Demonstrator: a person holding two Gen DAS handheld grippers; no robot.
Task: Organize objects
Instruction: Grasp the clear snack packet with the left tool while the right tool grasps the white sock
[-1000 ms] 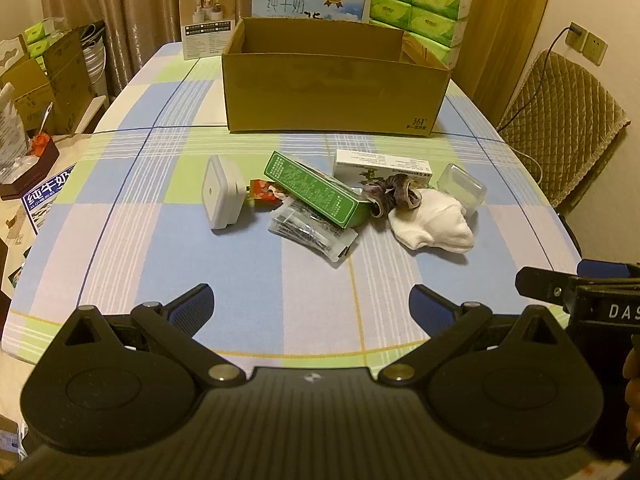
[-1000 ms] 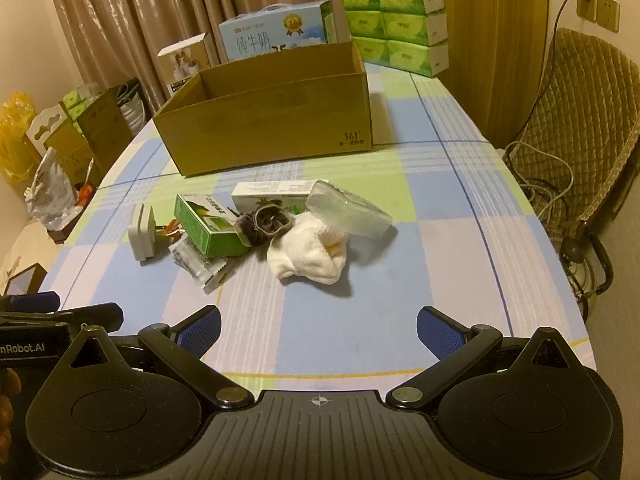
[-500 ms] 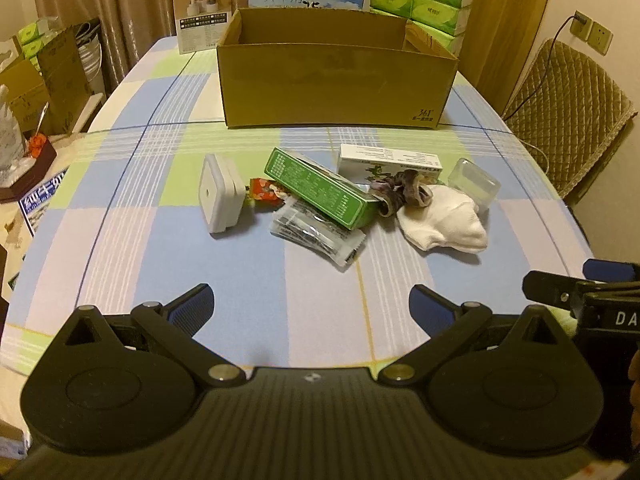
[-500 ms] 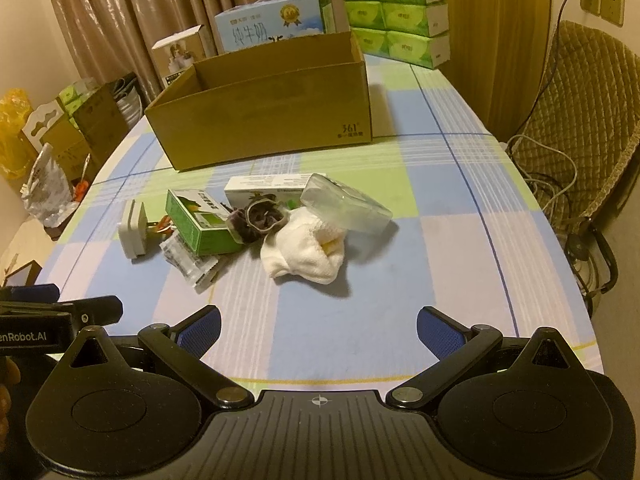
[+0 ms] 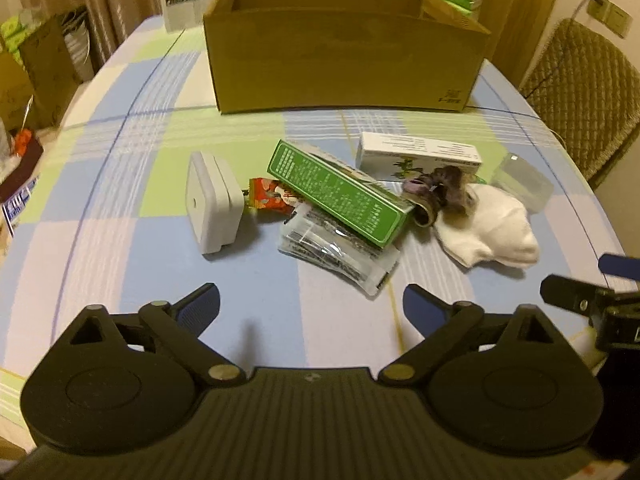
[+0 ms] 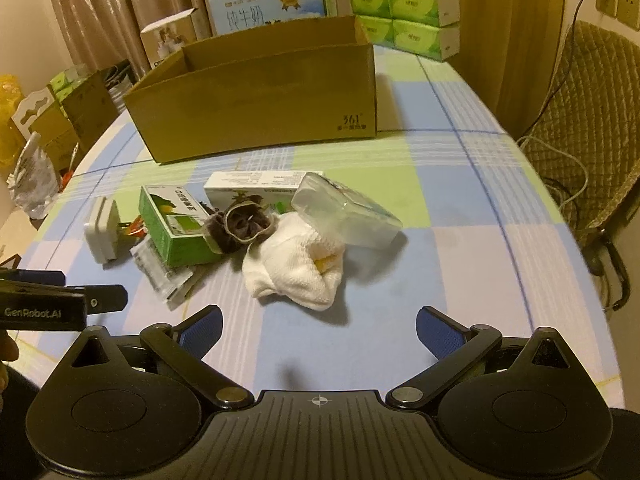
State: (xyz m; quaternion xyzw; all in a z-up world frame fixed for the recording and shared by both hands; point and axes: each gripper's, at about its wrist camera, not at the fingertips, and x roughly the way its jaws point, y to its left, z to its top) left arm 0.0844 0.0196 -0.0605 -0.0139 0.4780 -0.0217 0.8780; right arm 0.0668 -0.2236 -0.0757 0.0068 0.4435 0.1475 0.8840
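A pile lies mid-table: a white plug adapter point(image 5: 212, 204), a red sweet wrapper point(image 5: 268, 196), a green box point(image 5: 340, 192) over a clear packet point(image 5: 340, 252), a white box point(image 5: 416, 156), a dark scrunchie point(image 5: 440, 192), a white cloth point(image 5: 492, 232) and a clear case point(image 5: 520, 184). Behind them stands an open cardboard box point(image 5: 344, 64). My left gripper point(image 5: 310, 304) hovers just short of the packet; its jaws are closing slightly with nothing between them. My right gripper point(image 6: 319, 322) is open and holds nothing, just short of the white cloth point(image 6: 296, 264).
Green tissue packs point(image 6: 404, 8), a blue milk carton point(image 6: 272, 4) and a small white box point(image 6: 172, 38) stand behind the cardboard box. A quilted chair point(image 6: 588, 120) with cables is off the table's right edge. Cartons and bags point(image 6: 60, 120) crowd the floor at left.
Both grippers have come forward and down toward the pile, which now looks larger and closer. The left jaws stand a little narrower. No object on the table has moved.
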